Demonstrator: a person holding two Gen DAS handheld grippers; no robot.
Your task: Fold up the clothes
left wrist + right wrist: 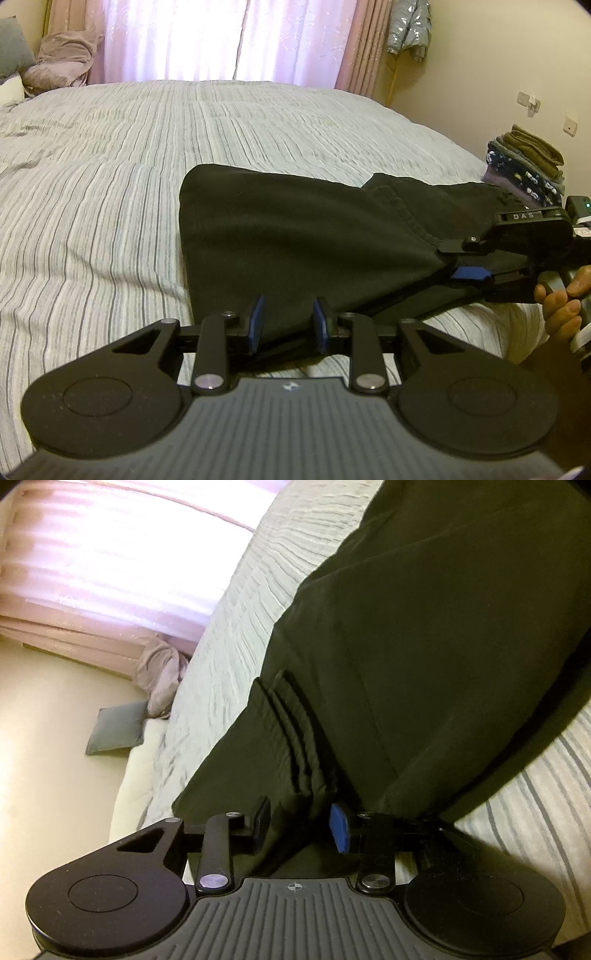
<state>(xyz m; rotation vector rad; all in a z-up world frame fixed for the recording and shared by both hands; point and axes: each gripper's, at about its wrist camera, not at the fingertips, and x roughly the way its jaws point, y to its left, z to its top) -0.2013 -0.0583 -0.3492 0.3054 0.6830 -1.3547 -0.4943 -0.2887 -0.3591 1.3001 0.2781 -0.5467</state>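
Observation:
A black garment (295, 236), pants by its seams and pocket, lies folded across the striped bedspread (110, 184). My left gripper (289, 321) has its blue pads on either side of the garment's near edge, fabric between them. My right gripper (458, 260) comes in from the right, tilted sideways, and pinches the garment's right end. In the right wrist view the garment (424, 646) fills the frame, and my right gripper (301, 827) has bunched folds of fabric between its pads.
A stack of folded clothes (528, 170) stands at the bed's right edge. A pink blanket (62, 59) and a grey pillow (13, 44) lie at the far left by the curtains. A jacket (410, 27) hangs by the wall.

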